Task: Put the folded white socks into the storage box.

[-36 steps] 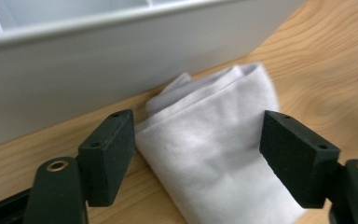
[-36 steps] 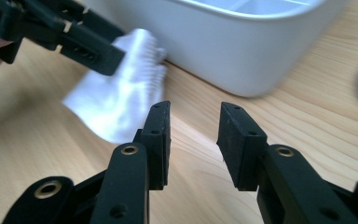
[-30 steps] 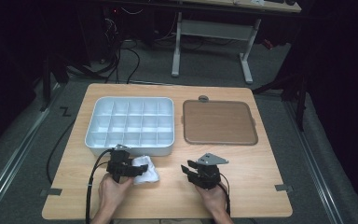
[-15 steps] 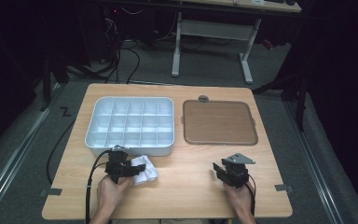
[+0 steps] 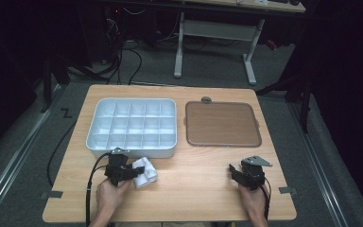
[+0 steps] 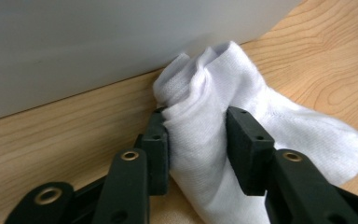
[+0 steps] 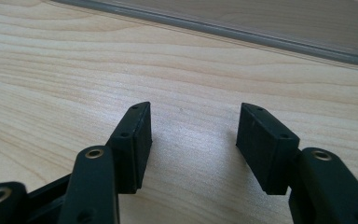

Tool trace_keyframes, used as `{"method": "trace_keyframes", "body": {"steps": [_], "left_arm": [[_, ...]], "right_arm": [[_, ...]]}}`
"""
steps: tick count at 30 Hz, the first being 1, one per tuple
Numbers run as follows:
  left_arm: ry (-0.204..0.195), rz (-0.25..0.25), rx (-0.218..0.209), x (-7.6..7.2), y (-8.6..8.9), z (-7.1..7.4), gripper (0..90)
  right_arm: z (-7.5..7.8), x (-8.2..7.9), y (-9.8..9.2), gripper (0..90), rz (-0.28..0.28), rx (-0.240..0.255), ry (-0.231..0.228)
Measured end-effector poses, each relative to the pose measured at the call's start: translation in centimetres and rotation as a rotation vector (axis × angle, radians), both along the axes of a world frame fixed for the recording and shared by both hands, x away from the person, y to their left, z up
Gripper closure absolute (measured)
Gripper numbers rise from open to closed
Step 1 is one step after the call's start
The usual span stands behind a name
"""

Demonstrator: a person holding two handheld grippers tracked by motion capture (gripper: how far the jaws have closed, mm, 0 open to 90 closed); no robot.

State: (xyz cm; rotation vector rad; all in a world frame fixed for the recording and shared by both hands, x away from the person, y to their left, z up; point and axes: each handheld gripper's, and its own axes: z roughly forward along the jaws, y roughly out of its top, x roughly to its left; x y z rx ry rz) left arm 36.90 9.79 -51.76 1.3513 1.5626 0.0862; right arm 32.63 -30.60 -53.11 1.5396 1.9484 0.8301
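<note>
A crumpled white sock (image 5: 145, 172) lies on the wooden table just in front of the white compartment tray (image 5: 92, 132). My left gripper (image 5: 131, 173) sits at the sock's left side. In the left gripper view its jaws have just been closing, and both pads now press a bunched fold of the sock (image 6: 265, 126) between them at the left gripper (image 6: 196, 116), close to the tray's grey wall (image 6: 98, 42). My right gripper (image 5: 234, 171) rests low over bare wood at the front right. Its jaws have just been opening, and the right gripper (image 7: 193, 114) has nothing between its fingers.
A flat brown tray (image 5: 222, 124) with a grey rim lies right of the compartment tray; its edge (image 7: 242, 30) runs across the top of the right gripper view. A small grey disc (image 5: 206, 100) sits behind it. Bare wood spans the front between my hands.
My right hand has slid from the table's front middle to the front right, its jaws spreading. The left hand stayed put while its jaws closed in on the sock.
</note>
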Motion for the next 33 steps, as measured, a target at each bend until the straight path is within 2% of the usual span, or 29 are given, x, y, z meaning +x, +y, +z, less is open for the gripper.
{"method": "trace_keyframes", "body": {"steps": [8,15,19,33], "left_arm": [[-0.001,-0.020,0.017,-0.2,-0.2,0.3,70.2],[0.010,-0.040,0.012,-0.3,-0.1,0.5,72.6],[-0.005,-0.063,0.023,-0.6,-0.2,1.0,73.3],[-0.041,-0.109,0.014,-1.4,-0.2,3.2,73.5]], "right_arm": [[0.0,0.0,0.1,40.7,0.008,0.001,0.003],[0.0,0.0,0.1,39.7,0.009,0.004,0.006],[0.0,0.0,0.1,39.3,0.011,0.005,0.007],[0.0,0.0,0.1,38.8,0.013,0.003,0.007]]}}
